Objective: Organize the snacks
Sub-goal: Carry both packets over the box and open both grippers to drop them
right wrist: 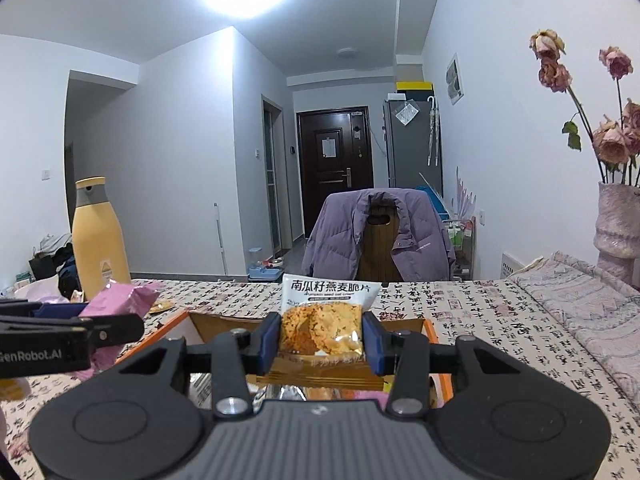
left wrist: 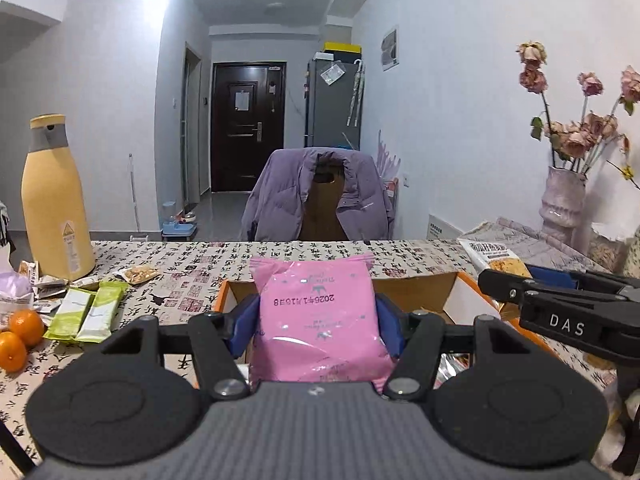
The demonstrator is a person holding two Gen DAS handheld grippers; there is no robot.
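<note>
Left wrist view, pink packet (left wrist: pixel 320 320) pinched between jaws, right jaws pinching oat-crisp packet (right wrist: pixel 322 328) above box (right wrist: pixel 192 326).

pink packet (left wrist: pixel 320 320), calligraphy-print tablecloth (left wrist: pixel 192 268), orange-rimmed box (right wrist: pixel 434 330)

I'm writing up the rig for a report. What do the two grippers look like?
Both match: the left gripper and right gripper have grey ribbed bodies, black linkage arms with silver pivot screws, and blue finger pads. White side lettering reads "DAS" on the right one, "GenRobot.AI" on the left. No cables or sleeves visible.
</note>
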